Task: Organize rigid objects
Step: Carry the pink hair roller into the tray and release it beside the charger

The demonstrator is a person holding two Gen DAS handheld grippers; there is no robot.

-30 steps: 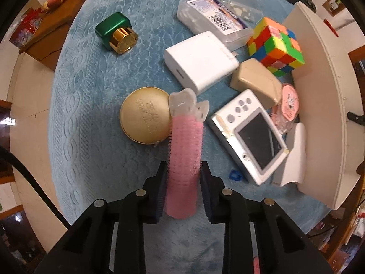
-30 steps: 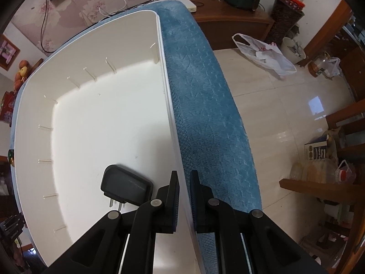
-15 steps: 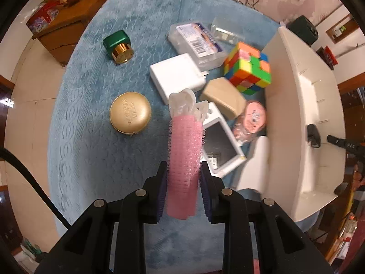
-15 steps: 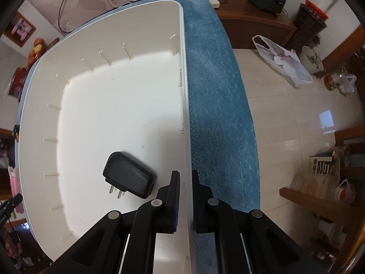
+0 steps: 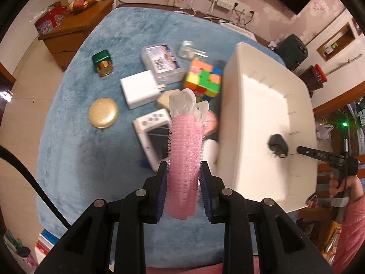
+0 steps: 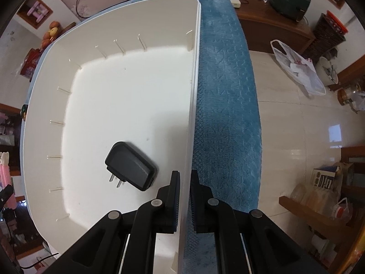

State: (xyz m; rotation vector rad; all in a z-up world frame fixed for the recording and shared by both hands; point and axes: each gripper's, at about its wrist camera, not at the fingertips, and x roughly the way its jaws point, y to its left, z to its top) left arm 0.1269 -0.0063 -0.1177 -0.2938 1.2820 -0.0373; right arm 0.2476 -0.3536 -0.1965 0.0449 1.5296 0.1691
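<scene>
Blue plush covering [image 5: 75,150] on the counter lay farther below than a second earlier. Left gripper [image 5: 183,178] jaws stayed clamped on the pink bristly hair roller [image 5: 184,159], lifted toward the white plastic bin [image 5: 255,123]; right gripper [image 6: 183,196] jaws still pinched its wall.

Inside my white bin [image 6: 127,105] I count one black charger [image 6: 131,167]. Left of the bin lie two chargers' worth fewer: one white charger [image 5: 139,89], one puzzle cube [image 5: 203,78], one camera [image 5: 152,137], one gold compact [image 5: 103,113].
</scene>
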